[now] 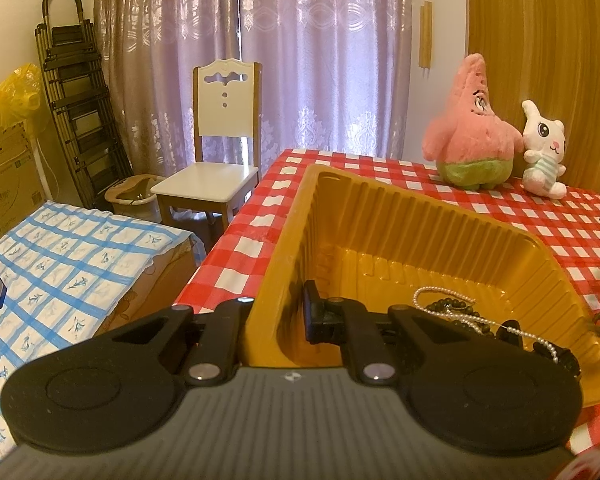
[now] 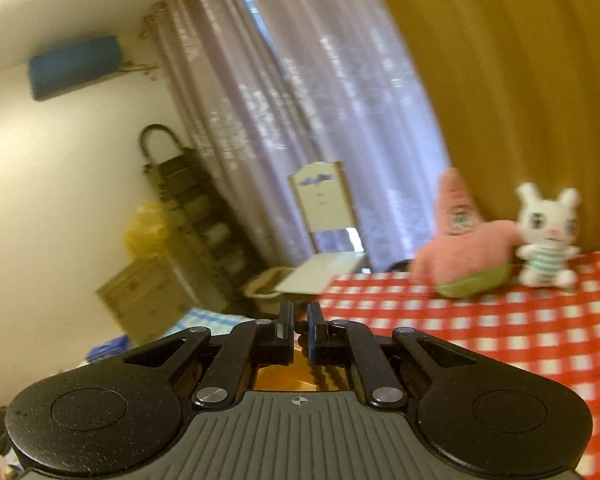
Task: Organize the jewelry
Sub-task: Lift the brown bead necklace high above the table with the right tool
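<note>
Left gripper (image 1: 278,320) pinches the gold tray (image 1: 420,216) wall steady while right gripper (image 2: 300,332), fingers nipping a brown bead strand (image 2: 323,376), seems mid-transfer and next must lower it inside the tray

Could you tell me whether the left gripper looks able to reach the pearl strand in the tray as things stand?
Probably not: the left gripper is clamped on the tray's wall, so it must release before reaching the pearl strand.

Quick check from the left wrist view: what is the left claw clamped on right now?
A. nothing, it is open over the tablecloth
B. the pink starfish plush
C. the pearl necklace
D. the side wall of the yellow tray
D: the left claw straddles the yellow tray wall, one finger outside and one inside, while the pearl necklace lies loose on the tray floor.
</note>
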